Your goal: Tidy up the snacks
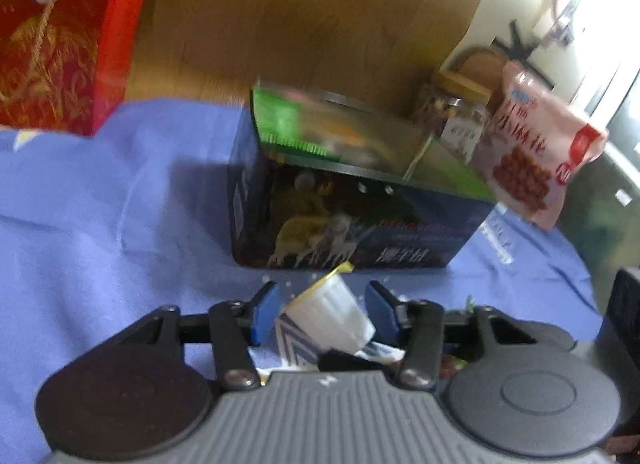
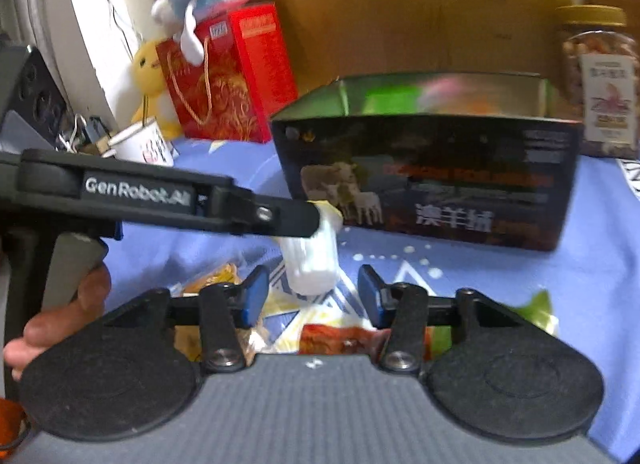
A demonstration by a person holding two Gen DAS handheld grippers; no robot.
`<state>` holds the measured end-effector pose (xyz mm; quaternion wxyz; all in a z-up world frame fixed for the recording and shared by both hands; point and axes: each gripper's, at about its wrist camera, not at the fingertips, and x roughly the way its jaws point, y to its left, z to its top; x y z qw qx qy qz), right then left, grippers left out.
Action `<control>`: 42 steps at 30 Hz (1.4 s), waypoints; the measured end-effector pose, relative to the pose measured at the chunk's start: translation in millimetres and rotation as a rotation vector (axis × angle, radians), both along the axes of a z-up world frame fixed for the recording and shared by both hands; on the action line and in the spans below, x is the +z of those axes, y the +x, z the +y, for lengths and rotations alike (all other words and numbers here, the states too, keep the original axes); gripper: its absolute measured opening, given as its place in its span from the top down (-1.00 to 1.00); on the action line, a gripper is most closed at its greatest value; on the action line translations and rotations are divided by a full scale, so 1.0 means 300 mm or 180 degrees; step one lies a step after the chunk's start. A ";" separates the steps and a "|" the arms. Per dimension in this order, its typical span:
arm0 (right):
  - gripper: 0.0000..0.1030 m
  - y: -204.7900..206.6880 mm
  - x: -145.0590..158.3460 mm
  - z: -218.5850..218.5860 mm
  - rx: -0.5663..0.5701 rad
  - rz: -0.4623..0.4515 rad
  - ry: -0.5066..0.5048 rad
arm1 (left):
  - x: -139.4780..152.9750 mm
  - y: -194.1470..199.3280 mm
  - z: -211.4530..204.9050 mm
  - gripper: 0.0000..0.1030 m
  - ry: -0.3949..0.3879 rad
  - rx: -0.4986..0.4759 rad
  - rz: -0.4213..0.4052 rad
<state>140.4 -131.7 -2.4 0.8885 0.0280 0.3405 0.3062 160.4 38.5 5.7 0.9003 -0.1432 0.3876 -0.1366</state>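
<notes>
Jelly cup (image 1: 326,314) lies just before the dark box (image 1: 352,200), seemingly loose between the left hand-held gripper (image 1: 322,310)'s parted pads; right hand-held gripper (image 2: 310,292) open.

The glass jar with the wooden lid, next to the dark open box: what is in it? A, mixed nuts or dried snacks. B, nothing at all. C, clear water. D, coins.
A: in the right wrist view the glass jar beside the dark open box is filled up to its lid with brownish and reddish pieces that look like mixed nuts or dried snacks.
</notes>
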 end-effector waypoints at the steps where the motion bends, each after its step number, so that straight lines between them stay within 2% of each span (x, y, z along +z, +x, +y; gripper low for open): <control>1: 0.32 0.005 -0.002 0.010 -0.0033 -0.0067 -0.0018 | -0.007 -0.002 0.010 0.10 -0.0029 0.0013 -0.0036; 5: 0.36 -0.024 0.001 -0.004 -0.0068 -0.0150 0.0050 | 0.026 -0.036 0.012 0.14 -0.0016 -0.0037 -0.0070; 9: 0.36 -0.088 0.064 -0.032 -0.0147 -0.0538 0.0059 | 0.116 -0.063 -0.011 0.14 -0.0038 -0.0128 -0.0348; 13: 0.36 -0.055 0.155 -0.057 -0.0306 -0.0851 0.0129 | 0.215 -0.005 -0.022 0.14 -0.0156 -0.0130 -0.0612; 16: 0.34 0.007 0.192 -0.059 -0.0428 -0.0980 0.0083 | 0.243 0.070 -0.044 0.14 -0.0193 -0.0089 -0.0694; 18: 0.26 0.051 0.190 -0.066 -0.0515 -0.1051 0.0050 | 0.237 0.132 -0.064 0.11 -0.0191 -0.0060 -0.0631; 20: 0.01 0.073 0.183 -0.073 -0.0678 -0.1058 -0.0092 | 0.227 0.157 -0.080 0.11 -0.0051 0.0033 -0.0573; 21: 0.02 0.066 0.182 -0.092 -0.0736 -0.1049 -0.0062 | 0.233 0.144 -0.081 0.11 0.0013 0.0067 -0.0615; 24: 0.03 0.003 0.182 -0.171 -0.0801 -0.0928 0.0231 | 0.247 0.059 -0.038 0.10 -0.0033 0.0036 -0.0762; 26: 0.01 -0.040 0.162 -0.231 -0.0869 -0.0703 0.0474 | 0.240 0.003 0.003 0.10 -0.0058 0.0045 -0.0747; 29: 0.01 -0.085 0.099 -0.263 -0.0733 -0.0206 0.0796 | 0.205 -0.085 0.065 0.10 -0.0060 0.0077 -0.0573; 32: 0.01 -0.158 0.053 -0.223 -0.0495 0.0003 0.0801 | 0.159 -0.155 0.114 0.10 -0.0065 0.0123 -0.0336; 36: 0.02 -0.246 0.023 -0.140 -0.0170 -0.0002 0.0620 | 0.095 -0.246 0.151 0.10 -0.0183 0.0080 -0.0089; 42: 0.00 -0.315 -0.009 -0.178 -0.0250 0.0132 0.0645 | 0.041 -0.267 0.114 0.10 -0.0238 -0.0167 0.0048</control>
